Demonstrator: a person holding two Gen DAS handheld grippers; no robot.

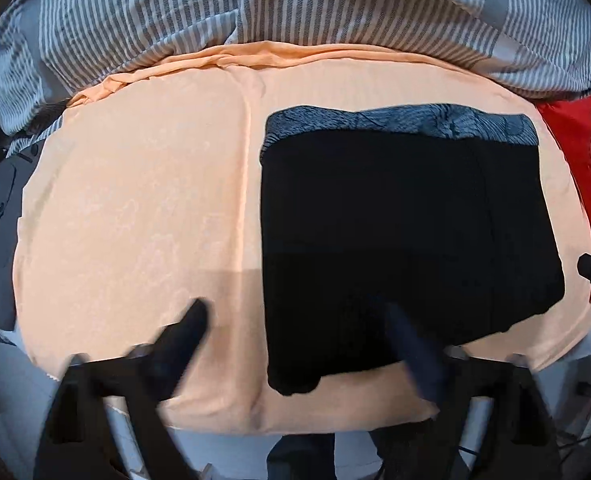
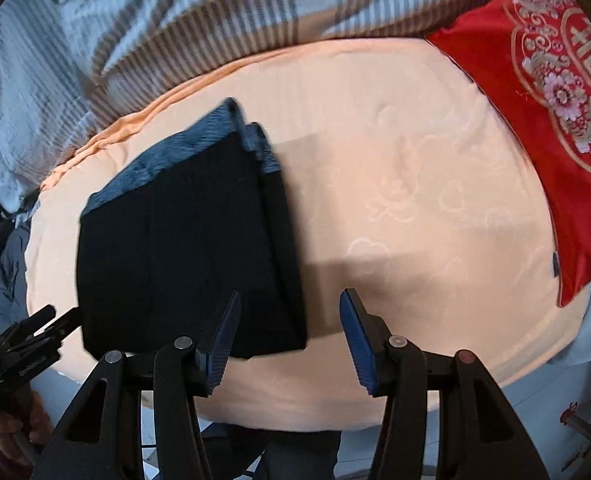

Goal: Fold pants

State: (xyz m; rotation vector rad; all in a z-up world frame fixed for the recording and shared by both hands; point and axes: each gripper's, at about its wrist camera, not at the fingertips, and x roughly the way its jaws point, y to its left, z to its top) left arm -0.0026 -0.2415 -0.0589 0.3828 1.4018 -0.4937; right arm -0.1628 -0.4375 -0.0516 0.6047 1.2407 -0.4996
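The pants (image 1: 407,240) are seen lying folded into a compact dark rectangle on the peach bedsheet (image 1: 135,200), toward the near edge of the bed, with a strip of blue-grey lining left showing along the far side. The left gripper (image 1: 299,344) is held above the near left corner of the bundle with its jaws spread wide and nothing between them. The right gripper (image 2: 289,340) is held over the near right corner, its jaws partly open and also empty; no pad is seen pressing on cloth. The fold is judged to be nearly or fully done, so the main risk is seen in disturbance: a finger could be dragged across the top layer and the stack pulled askew. The near edge of the bundle lies close to the bed's edge, so a nudge toward it could let a corner slide off. The striped quilt (image 1: 335,8) and red cushion (image 2: 535,120) are well apart from the bundle.
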